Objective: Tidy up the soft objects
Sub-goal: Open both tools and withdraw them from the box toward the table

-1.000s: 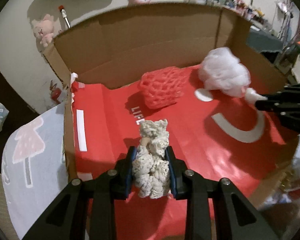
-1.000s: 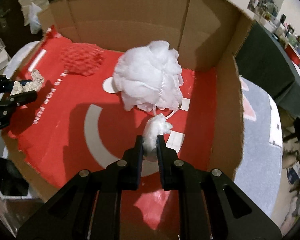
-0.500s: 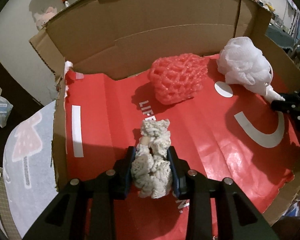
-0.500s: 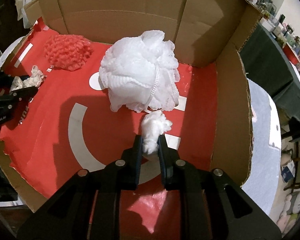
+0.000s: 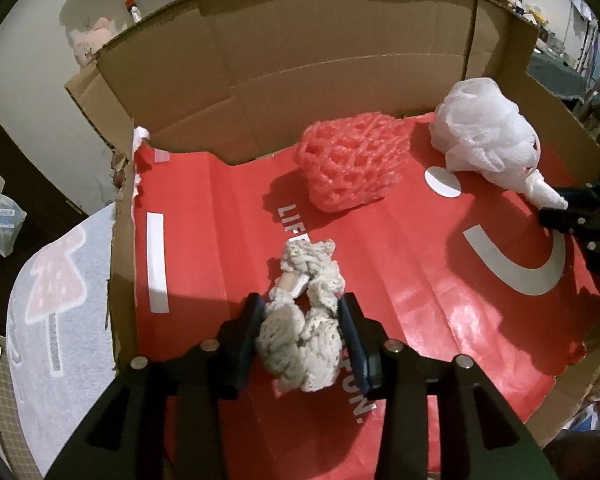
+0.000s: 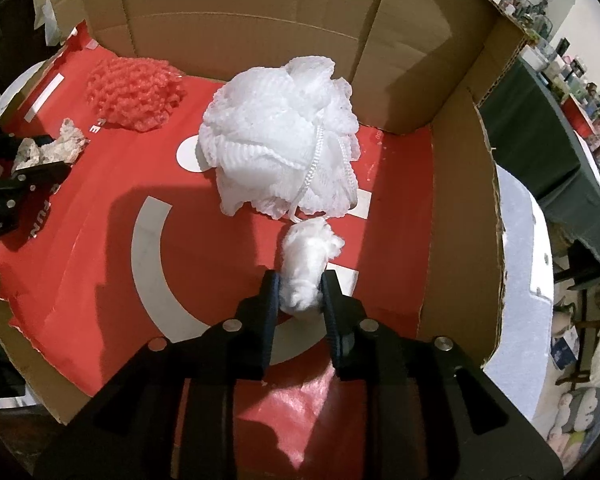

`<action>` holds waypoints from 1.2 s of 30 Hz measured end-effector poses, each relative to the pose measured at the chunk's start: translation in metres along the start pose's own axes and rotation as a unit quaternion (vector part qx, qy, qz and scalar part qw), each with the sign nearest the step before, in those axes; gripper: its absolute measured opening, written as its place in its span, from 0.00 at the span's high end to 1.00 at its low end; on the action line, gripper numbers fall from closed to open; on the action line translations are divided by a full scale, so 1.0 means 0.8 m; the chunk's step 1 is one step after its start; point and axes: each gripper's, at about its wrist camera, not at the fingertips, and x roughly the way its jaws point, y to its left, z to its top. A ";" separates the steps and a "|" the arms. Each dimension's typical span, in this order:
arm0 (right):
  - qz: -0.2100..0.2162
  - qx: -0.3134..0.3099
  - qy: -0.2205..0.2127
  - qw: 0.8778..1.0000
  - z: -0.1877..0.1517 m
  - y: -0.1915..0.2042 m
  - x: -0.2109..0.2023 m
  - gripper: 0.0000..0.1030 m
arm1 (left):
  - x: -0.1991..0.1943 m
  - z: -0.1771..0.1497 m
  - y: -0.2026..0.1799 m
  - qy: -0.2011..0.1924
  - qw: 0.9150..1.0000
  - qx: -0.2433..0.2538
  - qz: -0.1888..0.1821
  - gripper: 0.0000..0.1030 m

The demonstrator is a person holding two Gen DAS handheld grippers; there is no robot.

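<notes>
Cardboard box (image 5: 340, 60) lined with a red printed sheet (image 5: 420, 280) holds all the soft items. Left gripper (image 5: 302, 326) points steeply down into the near left part of the box; its jaws have just been opening, and the cream crocheted bundle (image 5: 304, 320) sits between them on the red sheet, its sides at both pads. Whether the pads press on it cannot be told with certainty, though they appear to touch. Right gripper (image 6: 300, 294) points down into the near right part; its jaws have likewise just been opening, with the small white tuft (image 6: 306, 268) between them, lying on the sheet and touching the right pad, a thin gap showing at the left pad. White mesh bath pouf (image 6: 284, 140) rests just beyond the tuft, near the back wall, joined to it by its cord (image 6: 312, 172). Coral foam net (image 5: 352, 160) lies against the back wall, left of the pouf and apart from it. Grey cloth with a pink tree print (image 5: 52, 300) lies outside the box on the left.
</notes>
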 end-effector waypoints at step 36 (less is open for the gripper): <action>0.005 0.020 -0.266 0.964 -0.166 0.047 -0.298 0.15 | -0.312 -0.159 -0.074 -0.324 0.943 -0.051 -0.052 0.00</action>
